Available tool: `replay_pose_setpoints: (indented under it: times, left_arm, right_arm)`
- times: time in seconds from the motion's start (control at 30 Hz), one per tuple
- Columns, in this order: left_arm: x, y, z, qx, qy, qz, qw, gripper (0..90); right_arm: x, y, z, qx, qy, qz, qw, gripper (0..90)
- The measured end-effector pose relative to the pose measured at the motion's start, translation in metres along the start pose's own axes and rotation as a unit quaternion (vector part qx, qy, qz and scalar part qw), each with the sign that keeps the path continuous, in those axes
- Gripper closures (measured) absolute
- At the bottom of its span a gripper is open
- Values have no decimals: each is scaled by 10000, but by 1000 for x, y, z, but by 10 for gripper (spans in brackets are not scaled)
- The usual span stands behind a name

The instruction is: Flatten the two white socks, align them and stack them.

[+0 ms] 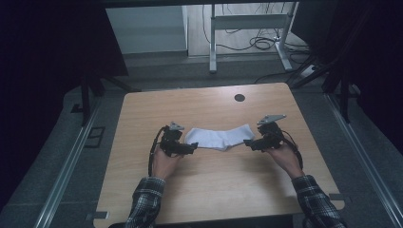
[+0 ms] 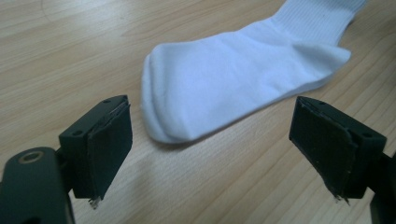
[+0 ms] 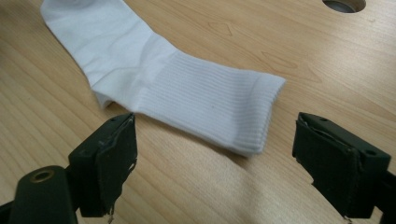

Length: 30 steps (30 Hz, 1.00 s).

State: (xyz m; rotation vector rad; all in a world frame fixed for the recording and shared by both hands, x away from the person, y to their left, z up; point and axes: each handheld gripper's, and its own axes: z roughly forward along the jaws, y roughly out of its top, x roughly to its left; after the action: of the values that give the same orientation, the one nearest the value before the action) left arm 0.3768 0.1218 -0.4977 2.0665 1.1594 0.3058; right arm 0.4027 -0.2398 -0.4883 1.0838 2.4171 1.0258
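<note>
A white sock point(image 1: 219, 137) lies flat in the middle of the wooden table point(image 1: 209, 190). Its toe end point(image 2: 168, 116) points at my left gripper point(image 1: 190, 148), whose jaws stand wide apart just short of it with nothing between them. The ribbed cuff point(image 3: 238, 109) faces my right gripper point(image 1: 248, 142), also open and a little back from the fabric. In the left gripper view the sock point(image 2: 243, 70) stretches away from the gripper point(image 2: 215, 154). In the right gripper view the gripper point(image 3: 215, 163) has bare table between its pads.
A round cable hole point(image 1: 239, 98) sits near the table's far edge, also seen in the right gripper view as a hole point(image 3: 344, 4). Behind the table stand a white desk frame point(image 1: 247, 33) and loose cables on the floor. Dark curtains flank both sides.
</note>
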Motion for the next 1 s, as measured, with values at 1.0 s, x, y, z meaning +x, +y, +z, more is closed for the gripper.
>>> replay_pose_setpoints:
  times: [1.0]
  left_arm:
    - [-11,-58,-54,-48,243,320,9992,103]
  right_arm:
    - [7,-44,-51,-125,-42,-215,9997,103]
